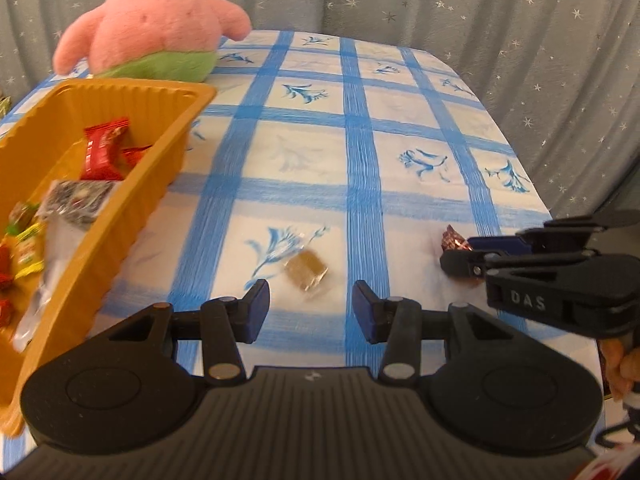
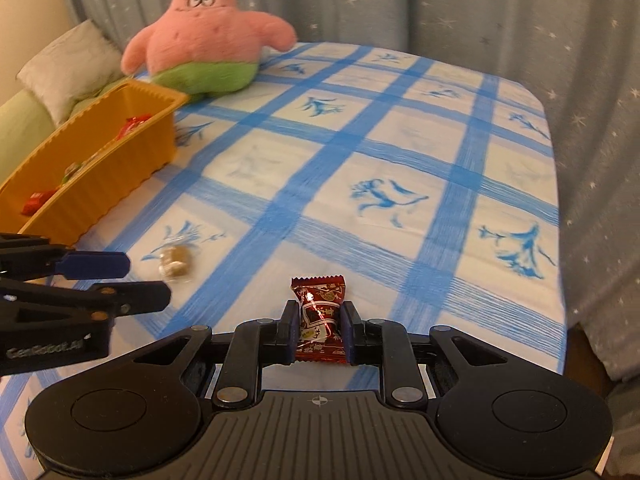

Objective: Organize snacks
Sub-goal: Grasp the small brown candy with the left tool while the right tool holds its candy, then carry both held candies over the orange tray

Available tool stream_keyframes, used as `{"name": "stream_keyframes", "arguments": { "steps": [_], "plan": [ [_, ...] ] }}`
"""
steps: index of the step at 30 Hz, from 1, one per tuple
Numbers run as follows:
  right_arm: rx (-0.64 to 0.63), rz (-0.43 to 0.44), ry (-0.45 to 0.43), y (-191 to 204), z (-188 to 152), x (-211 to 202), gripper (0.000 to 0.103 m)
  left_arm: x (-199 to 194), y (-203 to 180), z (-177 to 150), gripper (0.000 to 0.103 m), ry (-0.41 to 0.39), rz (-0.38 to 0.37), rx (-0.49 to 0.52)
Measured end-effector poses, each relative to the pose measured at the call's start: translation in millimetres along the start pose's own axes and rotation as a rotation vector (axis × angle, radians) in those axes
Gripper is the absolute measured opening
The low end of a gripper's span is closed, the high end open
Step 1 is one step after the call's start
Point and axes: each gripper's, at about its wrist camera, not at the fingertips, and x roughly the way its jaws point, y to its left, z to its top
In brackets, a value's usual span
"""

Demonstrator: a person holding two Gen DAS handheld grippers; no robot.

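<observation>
Right gripper (image 2: 319,330) clamps one red candy (image 2: 319,320); left gripper (image 1: 311,310) (jaws apart, empty) nears one brown candy (image 1: 307,270)

Both wrist views look steeply down, close over the checked tablecloth (image 1: 360,152); both share the orange tray (image 2: 104,176).

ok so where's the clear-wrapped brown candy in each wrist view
Left wrist view: the clear-wrapped brown candy lies on the tablecloth at lower centre, just beyond the open left gripper.
Right wrist view: the same candy lies at lower left, beside the tip of the left gripper.
Shared landmark: the orange tray, left of the candy in both.
</observation>
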Motion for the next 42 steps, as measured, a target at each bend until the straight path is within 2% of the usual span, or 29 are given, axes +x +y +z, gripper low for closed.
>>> {"name": "stream_keyframes", "arguments": {
  "steps": [7,18,31,42],
  "plan": [
    [0.028,0.001,-0.007,-6.4,-1.7,-1.5,0.022,20.1,-5.6,10.4,0.041,0.004,0.007,0.024],
    [0.03,0.004,-0.008,-6.6,-2.3,-1.6,0.022,26.2,-6.5,11.1,0.019,-0.002,0.028,0.068],
    [0.021,0.004,-0.005,-6.6,-1.2,-1.1,0.022,22.6,-3.5,9.2,0.018,0.004,0.024,0.052],
    [0.004,0.037,-0.017,3.9,2.5,-12.6,0.022,-11.1,1.3,-3.5,0.018,-0.026,0.014,0.014]
  ]
}}
